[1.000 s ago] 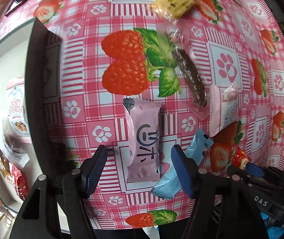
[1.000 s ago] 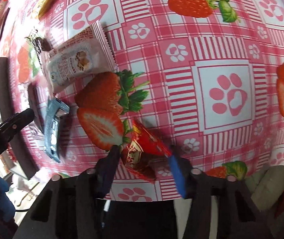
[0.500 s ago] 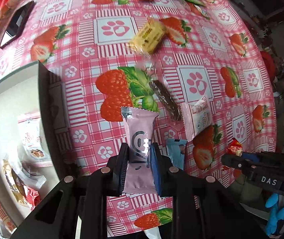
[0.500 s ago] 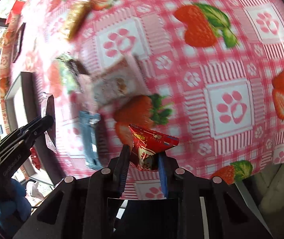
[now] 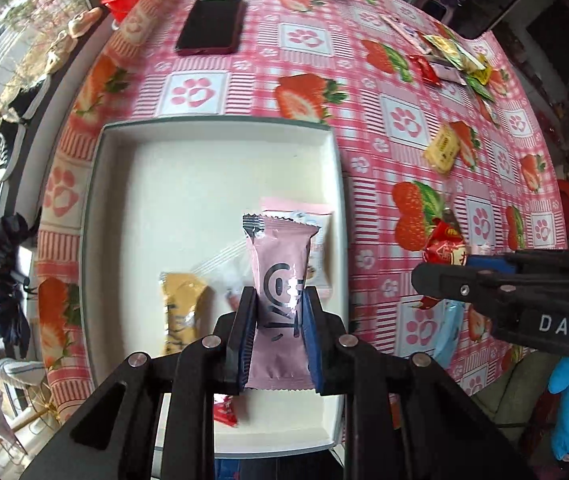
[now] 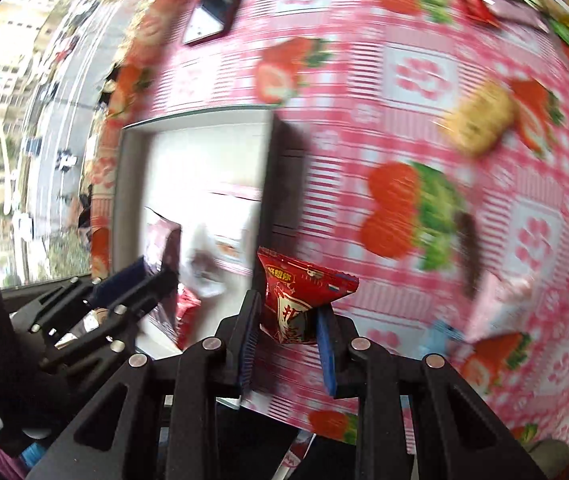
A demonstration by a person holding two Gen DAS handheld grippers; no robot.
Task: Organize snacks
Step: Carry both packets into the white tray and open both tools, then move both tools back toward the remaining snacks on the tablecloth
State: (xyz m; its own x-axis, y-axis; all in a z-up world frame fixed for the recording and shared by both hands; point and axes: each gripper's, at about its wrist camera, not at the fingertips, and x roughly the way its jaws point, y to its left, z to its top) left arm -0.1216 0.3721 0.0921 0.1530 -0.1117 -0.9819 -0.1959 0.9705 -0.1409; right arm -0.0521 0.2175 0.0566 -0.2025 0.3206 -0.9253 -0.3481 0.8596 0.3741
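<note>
The left tongs [image 5: 278,320] are clamping a pink foil snack packet [image 5: 280,280] above the white rectangular tray [image 5: 220,128] directly ahead, while the right tongs [image 6: 288,320] are gripping a red triangular snack packet [image 6: 298,304] beside it; both should be lowering well inside the rim before releasing.

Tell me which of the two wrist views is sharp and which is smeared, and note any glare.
Left wrist view: sharp; the pink packet in the left gripper and the white tray read crisply, with a small sheen on the packet. Right wrist view: motion-blurred across the tablecloth, tray interior blown out white; only the red packet in the right gripper stays fairly sharp.
</note>
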